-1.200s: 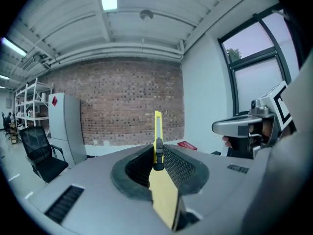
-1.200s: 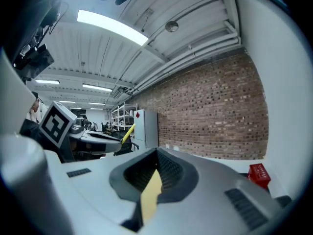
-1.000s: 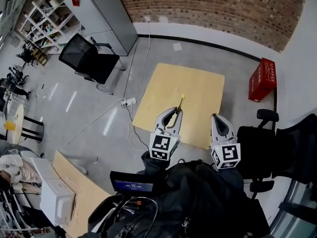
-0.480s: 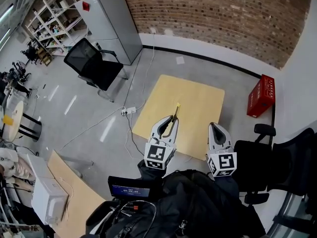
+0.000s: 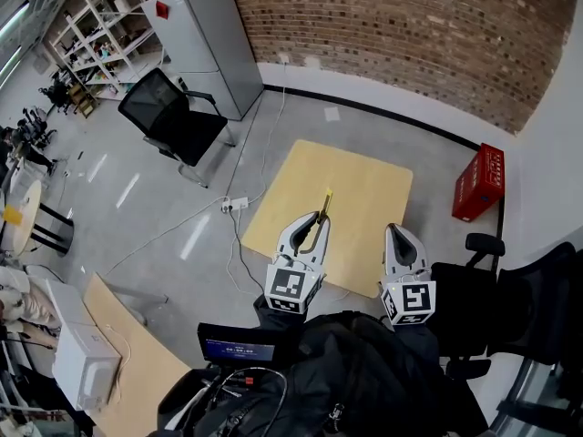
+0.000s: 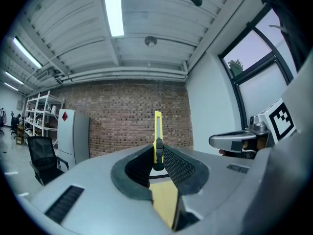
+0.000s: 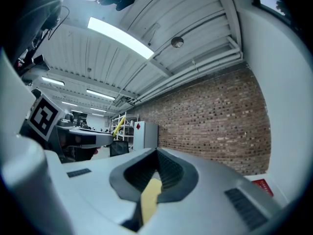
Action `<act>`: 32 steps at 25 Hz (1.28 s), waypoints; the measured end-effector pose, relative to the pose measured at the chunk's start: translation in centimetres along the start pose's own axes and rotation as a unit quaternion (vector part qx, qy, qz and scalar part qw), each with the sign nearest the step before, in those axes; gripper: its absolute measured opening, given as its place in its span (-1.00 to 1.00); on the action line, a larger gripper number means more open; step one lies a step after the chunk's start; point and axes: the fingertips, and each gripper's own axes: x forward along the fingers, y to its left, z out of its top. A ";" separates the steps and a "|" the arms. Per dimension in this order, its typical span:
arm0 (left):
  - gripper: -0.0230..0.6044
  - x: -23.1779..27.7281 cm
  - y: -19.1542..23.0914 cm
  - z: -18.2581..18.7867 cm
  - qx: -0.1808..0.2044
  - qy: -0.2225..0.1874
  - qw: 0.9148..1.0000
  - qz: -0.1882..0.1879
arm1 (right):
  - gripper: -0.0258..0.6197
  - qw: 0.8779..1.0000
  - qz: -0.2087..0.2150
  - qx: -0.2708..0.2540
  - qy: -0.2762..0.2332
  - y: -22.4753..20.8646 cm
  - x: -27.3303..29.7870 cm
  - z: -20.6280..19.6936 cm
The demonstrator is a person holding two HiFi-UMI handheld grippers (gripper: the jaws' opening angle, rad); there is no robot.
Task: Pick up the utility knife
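Observation:
The utility knife is slim and yellow with a black slider. It sticks out forward from my left gripper, which is shut on its rear end, high above the wooden table. In the left gripper view the utility knife stands upright between the ribbed pads of my left gripper. My right gripper hovers level with it to the right, shut with nothing in it. The right gripper view shows the right gripper with jaws together, and the knife off to the left.
A red crate stands on the floor right of the table. A black office chair and a grey cabinet are at the left. More black chairs sit near right. A power strip with cables lies left of the table.
The view has risen and the table looks smaller and farther below. The left gripper stays shut on the knife; both grippers keep nearly the same pose.

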 end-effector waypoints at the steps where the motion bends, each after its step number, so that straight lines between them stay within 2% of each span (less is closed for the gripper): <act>1: -0.71 0.0 0.0 0.1 0.000 -0.001 1.000 -0.001 | -0.91 1.000 0.000 -0.001 0.000 0.0 0.0 0.1; 32: -0.71 1.7 1.1 0.4 0.002 -0.004 1.000 0.001 | -0.91 1.000 0.012 -0.018 -0.005 0.1 2.4 1.1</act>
